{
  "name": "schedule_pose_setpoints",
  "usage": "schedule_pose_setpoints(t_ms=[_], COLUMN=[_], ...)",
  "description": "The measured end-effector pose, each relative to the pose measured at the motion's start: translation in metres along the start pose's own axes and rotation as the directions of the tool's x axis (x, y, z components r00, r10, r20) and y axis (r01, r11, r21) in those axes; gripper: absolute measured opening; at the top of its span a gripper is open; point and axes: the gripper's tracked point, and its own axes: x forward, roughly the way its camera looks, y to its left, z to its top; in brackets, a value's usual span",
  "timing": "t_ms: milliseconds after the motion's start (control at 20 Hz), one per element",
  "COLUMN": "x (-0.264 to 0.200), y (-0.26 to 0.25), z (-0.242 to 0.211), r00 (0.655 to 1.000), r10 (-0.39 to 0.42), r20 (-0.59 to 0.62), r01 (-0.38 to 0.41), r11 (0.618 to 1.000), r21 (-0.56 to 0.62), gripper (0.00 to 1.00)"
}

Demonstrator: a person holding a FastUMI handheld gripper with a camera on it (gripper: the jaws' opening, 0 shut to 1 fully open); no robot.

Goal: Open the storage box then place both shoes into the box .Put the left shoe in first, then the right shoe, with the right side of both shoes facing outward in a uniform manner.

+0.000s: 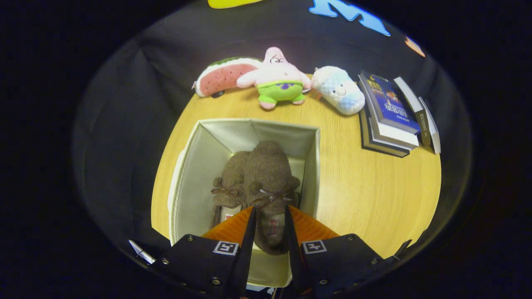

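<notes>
An open cream fabric storage box (195, 166) stands on the wooden table (365, 195), right below me. Two brown fuzzy shoes with small bows lie inside it, side by side, toes pointing away. The left-hand shoe (229, 182) rests on the box floor. The right-hand shoe (269, 178) sits between my fingers, its heel end squeezed by both of them. My gripper (269, 216) is shut on that shoe, inside the box opening.
At the table's far edge lie a watermelon plush (224, 77), a pink starfish plush (278, 79) and a pale blue-white plush (338, 89). A stack of books (390, 116) sits to the right of the box. Bare tabletop lies right of the box.
</notes>
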Motion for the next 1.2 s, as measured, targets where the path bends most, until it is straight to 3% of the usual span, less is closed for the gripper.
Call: schedule_pose_setpoints(t_ms=[350, 600, 700, 800, 1000, 1150, 1200], x=[-0.06, -0.127, -0.155, -0.185, -0.24, -0.261, -0.263], y=[-0.054, -0.11, -0.135, -0.155, -0.175, -0.185, -0.193], z=[0.041, 0.073, 0.081, 0.092, 0.095, 0.086, 0.08], r00=[0.97, 0.871, 0.811, 0.722, 0.555, 0.475, 0.454], r10=[0.012, -0.048, -0.079, -0.1, -0.081, -0.058, -0.081], r20=[0.243, 0.489, 0.58, 0.685, 0.828, 0.878, 0.887], r01=[-0.015, 0.028, 0.064, 0.087, 0.061, 0.111, 0.137], r11=[1.0, 0.998, 0.997, 0.995, 0.997, 0.994, 0.99], r21=[0.013, 0.047, 0.047, 0.053, 0.057, 0.006, 0.02], gripper=[0.42, 0.41, 0.42, 0.42, 0.41, 0.41, 0.6])
